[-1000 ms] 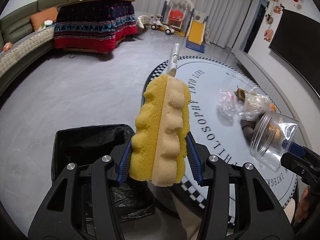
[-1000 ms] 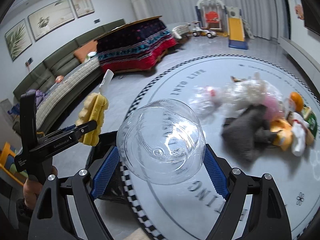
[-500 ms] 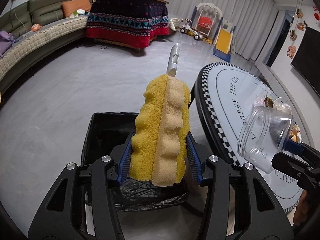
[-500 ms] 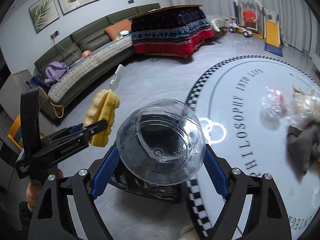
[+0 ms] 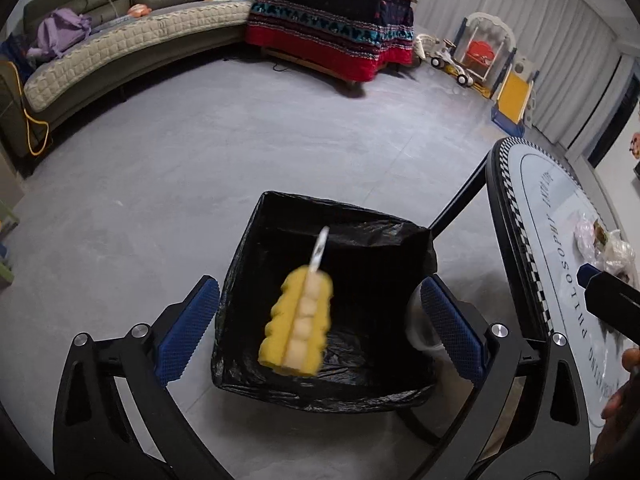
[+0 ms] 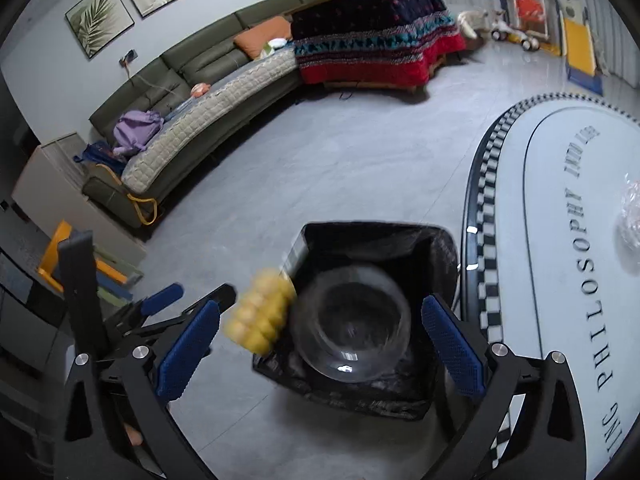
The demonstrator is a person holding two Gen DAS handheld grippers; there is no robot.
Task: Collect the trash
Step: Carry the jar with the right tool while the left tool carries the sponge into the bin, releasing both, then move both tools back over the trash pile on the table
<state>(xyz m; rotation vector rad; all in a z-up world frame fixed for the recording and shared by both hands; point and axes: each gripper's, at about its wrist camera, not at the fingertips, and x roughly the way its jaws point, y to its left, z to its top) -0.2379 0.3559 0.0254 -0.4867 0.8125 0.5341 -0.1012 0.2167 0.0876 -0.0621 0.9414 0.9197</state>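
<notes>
Sponge (image 5: 298,322): yellow, white handle at its far end; seen blurred over the black-lined bin (image 5: 256,264), between the left jaws but touched by neither pad. In the right wrist view it shows (image 6: 260,322) at the bin's left edge, just beside the jar.
Jar (image 6: 354,328): clear plastic, blurred, over the bin mouth, between the right jaws and clear of both pads. In the left wrist view only a part (image 5: 416,326) is seen behind the right-hand pad.
Left gripper (image 5: 320,328): jaws spread wide, just opened; nothing gripped, sponge loose between them.
Right gripper (image 6: 320,340): jaws spread wide, just opened; nothing gripped, jar loose between them.
Bin: square, bag folded over the rim, set on the grey floor (image 5: 160,160) just beside the round table (image 5: 560,216).
Table: checkered edge, lettering around the top; crumpled plastic bags (image 5: 608,248) left on its far part.
Hand (image 5: 624,384): fingers seen at the right edge, on the other gripper's handle.
Room: curved green sofa (image 6: 208,64), a purple bag (image 6: 136,128) on it; table under a patterned cloth (image 6: 372,40); toy slide (image 5: 512,96) by the curtains.
</notes>
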